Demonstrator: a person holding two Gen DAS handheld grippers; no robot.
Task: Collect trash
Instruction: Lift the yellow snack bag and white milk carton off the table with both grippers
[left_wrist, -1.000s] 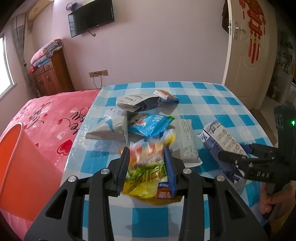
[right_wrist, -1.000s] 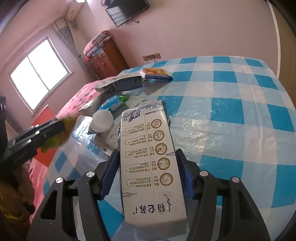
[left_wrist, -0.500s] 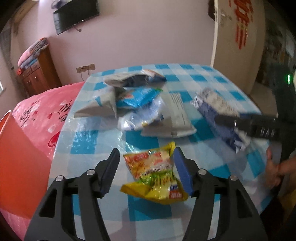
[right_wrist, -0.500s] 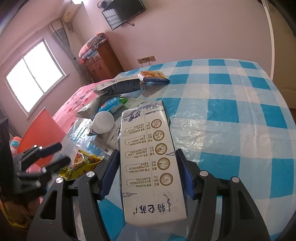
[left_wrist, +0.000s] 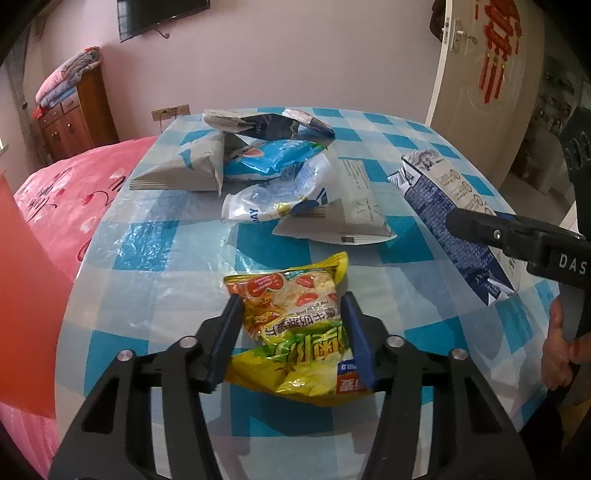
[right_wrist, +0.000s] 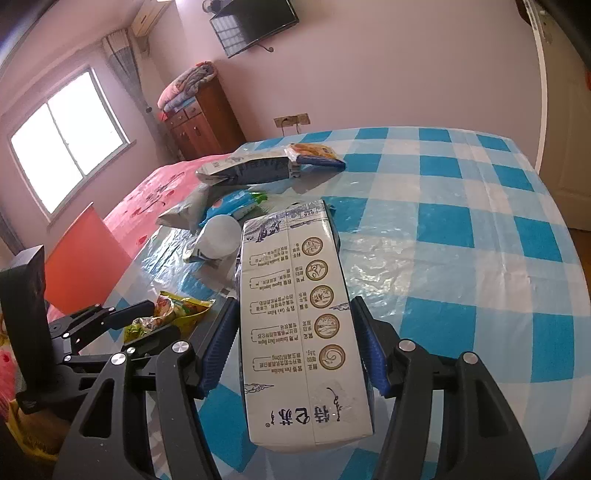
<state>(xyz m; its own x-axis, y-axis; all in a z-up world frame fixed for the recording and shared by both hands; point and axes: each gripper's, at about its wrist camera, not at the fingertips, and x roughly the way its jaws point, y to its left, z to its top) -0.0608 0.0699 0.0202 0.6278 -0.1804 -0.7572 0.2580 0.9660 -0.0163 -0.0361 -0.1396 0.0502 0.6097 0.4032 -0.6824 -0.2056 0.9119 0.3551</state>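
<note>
A yellow snack bag (left_wrist: 295, 325) lies flat on the blue-checked table (left_wrist: 155, 295) near its front edge. My left gripper (left_wrist: 291, 314) straddles it, jaws closing, the blue pads at the bag's two sides without squeezing it. The right wrist view shows that same left gripper (right_wrist: 147, 319) low at the left, around the bag (right_wrist: 177, 310). My right gripper (right_wrist: 291, 302) is shut on a white and blue milk carton (right_wrist: 295, 314), gripped by its long sides and held off the table. In the left wrist view the carton (left_wrist: 436, 195) hangs at the right.
A heap of empty wrappers (left_wrist: 266, 162) and grey pouches lies mid-table, with a white cup (right_wrist: 221, 232) among them. An orange bin (left_wrist: 26, 277) stands left of the table beside a pink bed (left_wrist: 74, 192). A person's hand (left_wrist: 561, 350) holds the right gripper's handle.
My left gripper let the yellow bag drop onto the table, sank after it, and its jaws now narrow around it again. The right gripper keeps its hold on the carton.
</note>
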